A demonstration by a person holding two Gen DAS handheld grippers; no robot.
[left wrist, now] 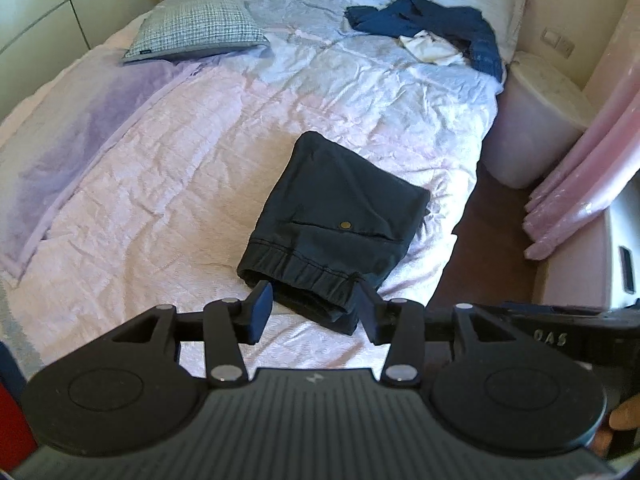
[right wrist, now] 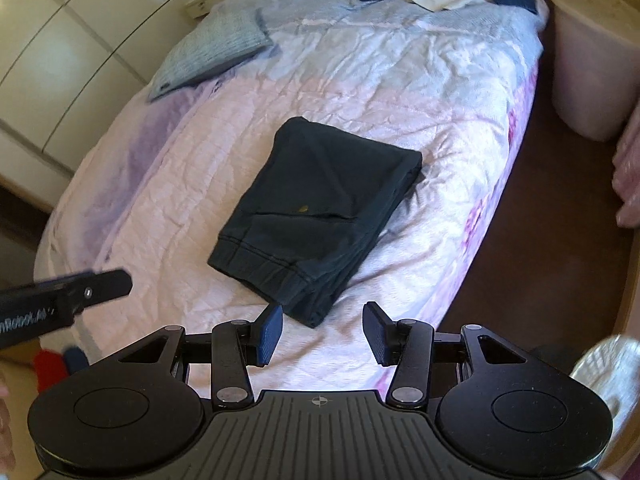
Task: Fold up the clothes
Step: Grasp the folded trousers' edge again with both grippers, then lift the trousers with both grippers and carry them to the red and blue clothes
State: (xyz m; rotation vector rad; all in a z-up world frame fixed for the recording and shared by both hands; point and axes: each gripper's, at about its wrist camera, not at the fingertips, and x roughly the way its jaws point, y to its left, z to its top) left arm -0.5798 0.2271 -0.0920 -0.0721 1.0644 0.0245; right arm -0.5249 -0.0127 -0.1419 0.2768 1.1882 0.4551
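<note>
The trousers (left wrist: 332,220) lie folded; both my grippers, left (left wrist: 316,312) and right (right wrist: 322,334), hang wide and empty. Next I fetch the blue heap (left wrist: 432,24).

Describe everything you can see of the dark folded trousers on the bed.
The dark folded trousers look like navy woven cotton, folded into a compact, layered rectangle. An elastic gathered waistband faces the cameras, above it a pocket flap with a brass-coloured snap. They lie flat on the pale pink crinkled bedspread, near the bed's right edge. Neither gripper touches them; only the bedspread does.
</note>
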